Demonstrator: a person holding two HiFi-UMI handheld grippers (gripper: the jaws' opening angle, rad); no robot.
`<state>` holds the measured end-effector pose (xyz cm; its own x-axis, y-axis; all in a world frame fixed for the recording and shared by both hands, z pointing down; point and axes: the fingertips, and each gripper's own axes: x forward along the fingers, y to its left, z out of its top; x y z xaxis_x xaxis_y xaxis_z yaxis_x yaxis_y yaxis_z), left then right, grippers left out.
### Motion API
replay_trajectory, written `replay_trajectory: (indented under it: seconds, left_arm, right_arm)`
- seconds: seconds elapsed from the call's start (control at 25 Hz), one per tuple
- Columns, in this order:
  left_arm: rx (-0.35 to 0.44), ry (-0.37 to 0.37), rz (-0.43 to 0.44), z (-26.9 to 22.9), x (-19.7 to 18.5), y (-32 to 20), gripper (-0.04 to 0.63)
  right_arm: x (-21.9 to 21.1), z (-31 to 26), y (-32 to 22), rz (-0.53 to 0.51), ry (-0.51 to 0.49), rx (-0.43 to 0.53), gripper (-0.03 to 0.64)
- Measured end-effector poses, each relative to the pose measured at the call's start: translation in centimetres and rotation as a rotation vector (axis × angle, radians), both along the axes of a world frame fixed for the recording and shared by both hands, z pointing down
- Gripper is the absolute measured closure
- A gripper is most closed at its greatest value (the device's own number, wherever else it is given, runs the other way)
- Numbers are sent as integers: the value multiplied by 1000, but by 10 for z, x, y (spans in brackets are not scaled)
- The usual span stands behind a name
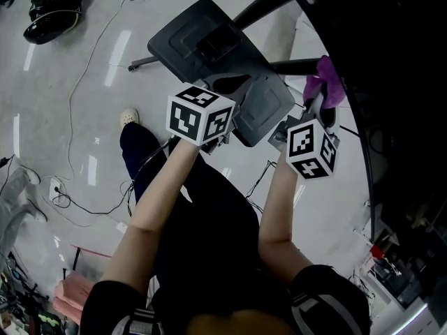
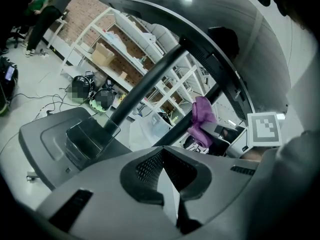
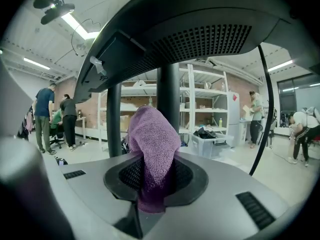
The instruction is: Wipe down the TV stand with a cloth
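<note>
The TV stand's dark grey base plate [image 1: 209, 40] lies on the pale floor, and black posts [image 2: 145, 89] rise from it to the black TV [image 1: 391, 82] at the right. My right gripper [image 1: 318, 110] is shut on a purple cloth [image 1: 325, 82], held up beside the posts and the TV's lower edge. In the right gripper view the cloth [image 3: 152, 144] stands up out of the gripper [image 3: 150, 194], in front of a post [image 3: 168, 94]. My left gripper [image 1: 220, 128] hovers over the base with its jaws shut and empty [image 2: 170, 204]. It also sees the cloth [image 2: 202, 119].
Cables [image 1: 77, 89] trail across the floor past a black bag [image 1: 52, 9]. The person's shoe [image 1: 128, 117] stands near the base. White shelving [image 3: 200, 109], a plastic bin [image 3: 207, 144] and people [image 3: 45, 116] are in the background.
</note>
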<state>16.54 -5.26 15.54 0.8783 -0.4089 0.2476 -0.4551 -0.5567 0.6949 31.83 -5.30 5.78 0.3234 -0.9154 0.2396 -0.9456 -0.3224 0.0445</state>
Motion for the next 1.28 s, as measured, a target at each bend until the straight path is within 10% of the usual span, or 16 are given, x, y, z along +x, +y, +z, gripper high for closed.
replay_trajectory:
  seconds: [1.28]
  left_arm:
    - [-85, -21, 19, 48, 3, -1, 588]
  right_arm:
    - [30, 96, -21, 6, 24, -198, 528]
